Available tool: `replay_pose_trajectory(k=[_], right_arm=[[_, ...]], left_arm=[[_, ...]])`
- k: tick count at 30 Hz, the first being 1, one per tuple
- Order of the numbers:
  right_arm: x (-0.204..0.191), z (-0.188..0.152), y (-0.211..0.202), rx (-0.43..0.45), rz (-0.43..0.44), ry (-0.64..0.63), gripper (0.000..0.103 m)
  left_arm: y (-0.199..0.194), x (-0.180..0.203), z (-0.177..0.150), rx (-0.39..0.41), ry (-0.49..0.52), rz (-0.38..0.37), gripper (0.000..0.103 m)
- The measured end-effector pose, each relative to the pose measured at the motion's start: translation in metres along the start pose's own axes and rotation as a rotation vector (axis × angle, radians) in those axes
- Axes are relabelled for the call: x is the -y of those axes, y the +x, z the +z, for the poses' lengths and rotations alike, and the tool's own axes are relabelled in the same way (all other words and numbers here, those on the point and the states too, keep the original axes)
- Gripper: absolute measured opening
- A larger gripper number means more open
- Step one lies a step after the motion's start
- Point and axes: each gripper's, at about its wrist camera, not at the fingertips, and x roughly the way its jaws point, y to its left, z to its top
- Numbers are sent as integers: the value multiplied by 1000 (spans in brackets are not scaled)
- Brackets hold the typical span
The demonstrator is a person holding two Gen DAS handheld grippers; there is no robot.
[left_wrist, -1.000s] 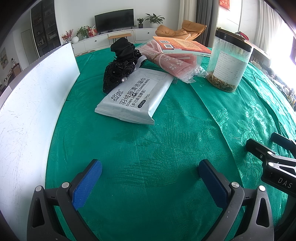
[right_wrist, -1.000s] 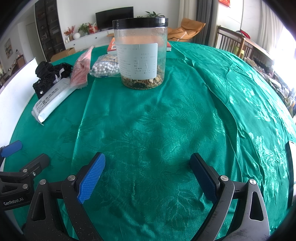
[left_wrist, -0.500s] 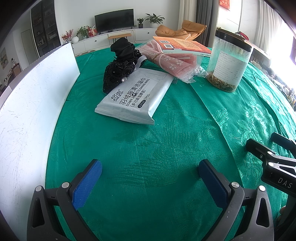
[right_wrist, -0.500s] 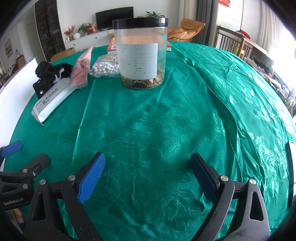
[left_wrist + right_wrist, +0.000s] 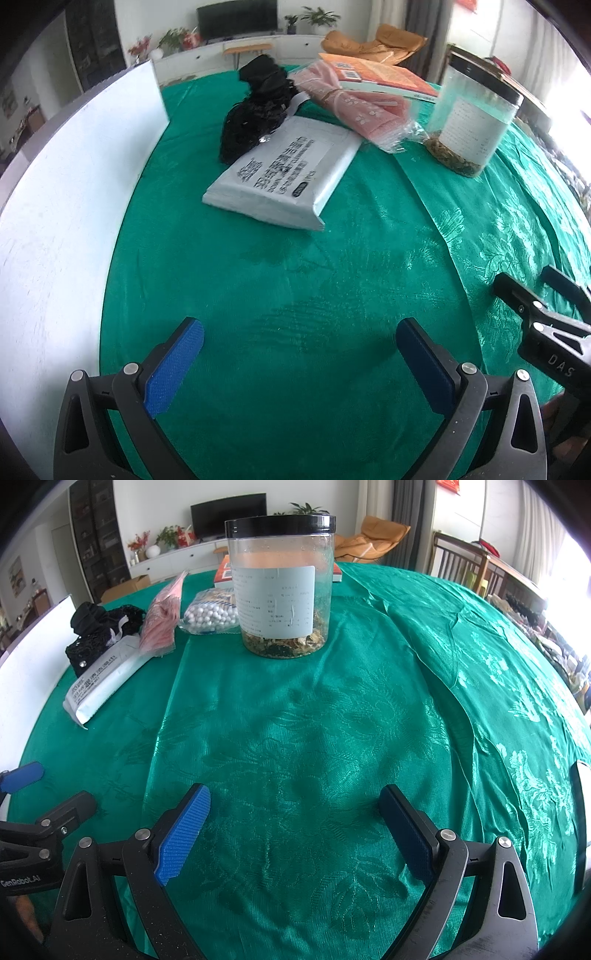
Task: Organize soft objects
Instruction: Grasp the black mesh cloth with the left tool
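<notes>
A white pack of cleaning wipes lies on the green tablecloth; it also shows in the right wrist view. A black lace bundle sits behind it, also in the right wrist view. A pink patterned packet lies to its right, also in the right wrist view. A bag of white beads lies beside the jar. My left gripper is open and empty, well short of the wipes. My right gripper is open and empty over bare cloth.
A clear jar with a black lid stands ahead of the right gripper; it also shows in the left wrist view. An orange book lies at the back. A white board stands along the left edge. The green tablecloth is wrinkled.
The left wrist view has shifted slightly, with the scene now sitting a little lower and tilted. The right gripper has not moved. Both stay open.
</notes>
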Motion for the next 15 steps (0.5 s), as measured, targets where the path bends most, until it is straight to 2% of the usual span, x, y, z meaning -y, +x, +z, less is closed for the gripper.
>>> replay_pose_trajectory(k=[3,5,8,10,13,15], right_arm=[[0,0,0,0,0,0,94],[0,0,0,0,0,0,94],[0,0,0,0,0,0,94],[0,0,0,0,0,0,94],[0,0,0,0,0,0,94],[0,0,0,0,0,0,94]], left_arm=[[-20,-10,6,16,-73,-105,103],[-38,-11,18,56,-65,-115,103],[-60,-6,47,115,-11,-91,103],[-60,-3,73,123,18,-69,103],[-39,-2,115,113,63,-23,103],[-12,-4,139,74,84,15,103]])
